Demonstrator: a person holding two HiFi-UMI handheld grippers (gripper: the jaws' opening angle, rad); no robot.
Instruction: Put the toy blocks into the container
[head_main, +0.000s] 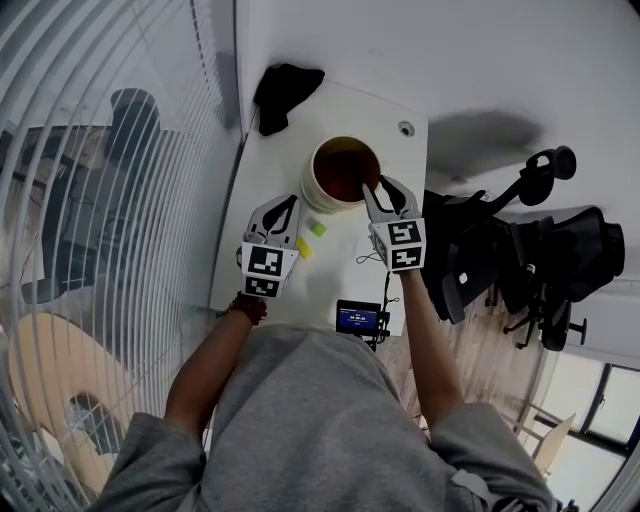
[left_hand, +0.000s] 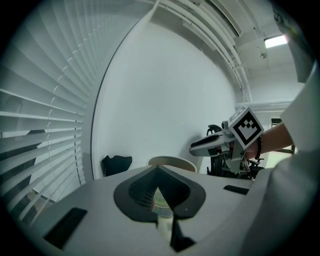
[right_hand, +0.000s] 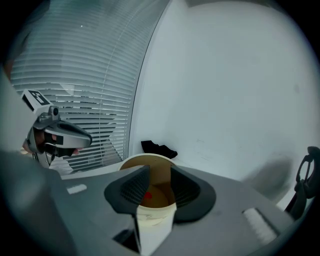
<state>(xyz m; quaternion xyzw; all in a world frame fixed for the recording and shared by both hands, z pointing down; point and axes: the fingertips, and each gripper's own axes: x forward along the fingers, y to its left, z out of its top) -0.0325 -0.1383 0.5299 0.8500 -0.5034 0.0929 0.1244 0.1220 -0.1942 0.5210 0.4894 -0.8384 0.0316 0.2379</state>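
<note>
A round cream container (head_main: 345, 172) with a brown inside stands in the middle of the white table (head_main: 380, 110). A red block (right_hand: 148, 196) lies on its bottom. Two blocks lie on the table beside it, a yellow-green one (head_main: 317, 228) and a yellow one (head_main: 303, 247). My right gripper (head_main: 378, 184) hovers at the container's right rim, jaws open and empty; in the right gripper view (right_hand: 160, 175) the container (right_hand: 150, 165) shows through the gap. My left gripper (head_main: 290, 201) is shut on nothing, just left of the container and above the two blocks.
A black bundle (head_main: 283, 92) lies at the table's far left corner. A small device with a lit screen (head_main: 360, 318) sits at the near edge, with a thin cable beside it. Black office chairs (head_main: 540, 250) stand to the right, window blinds (head_main: 100, 150) to the left.
</note>
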